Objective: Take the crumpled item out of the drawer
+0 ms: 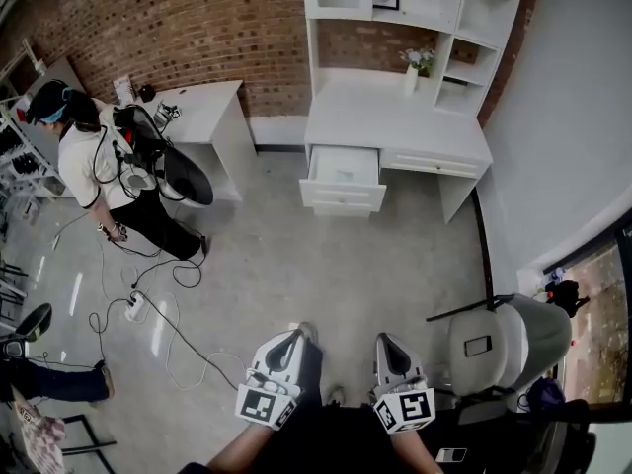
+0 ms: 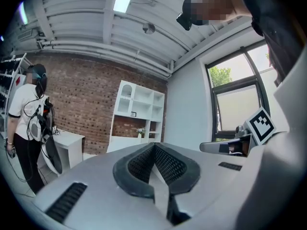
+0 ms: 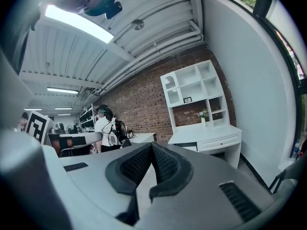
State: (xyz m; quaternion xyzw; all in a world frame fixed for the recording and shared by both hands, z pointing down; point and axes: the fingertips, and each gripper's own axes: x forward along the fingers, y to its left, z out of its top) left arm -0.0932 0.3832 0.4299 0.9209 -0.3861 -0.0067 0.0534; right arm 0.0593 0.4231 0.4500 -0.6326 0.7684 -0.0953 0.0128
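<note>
The white desk (image 1: 395, 126) with its shelf unit stands against the brick wall, far across the floor from me. Its left drawer (image 1: 342, 179) is pulled out; something pale lies inside, too small to make out. Both grippers are held low at the bottom of the head view, well short of the desk. My left gripper (image 1: 295, 335) is shut with nothing between its ribbed pads (image 2: 144, 163). My right gripper (image 1: 383, 341) is shut and empty too, its pads (image 3: 162, 162) touching. The desk (image 3: 207, 134) also shows in the right gripper view, beyond the jaws.
A person (image 1: 99, 171) with a backpack rig stands at the left beside a small white table (image 1: 202, 112). Cables (image 1: 148, 314) trail over the floor. A grey chair (image 1: 504, 339) stands at my right. A vase with flowers (image 1: 415, 67) stands on the desk.
</note>
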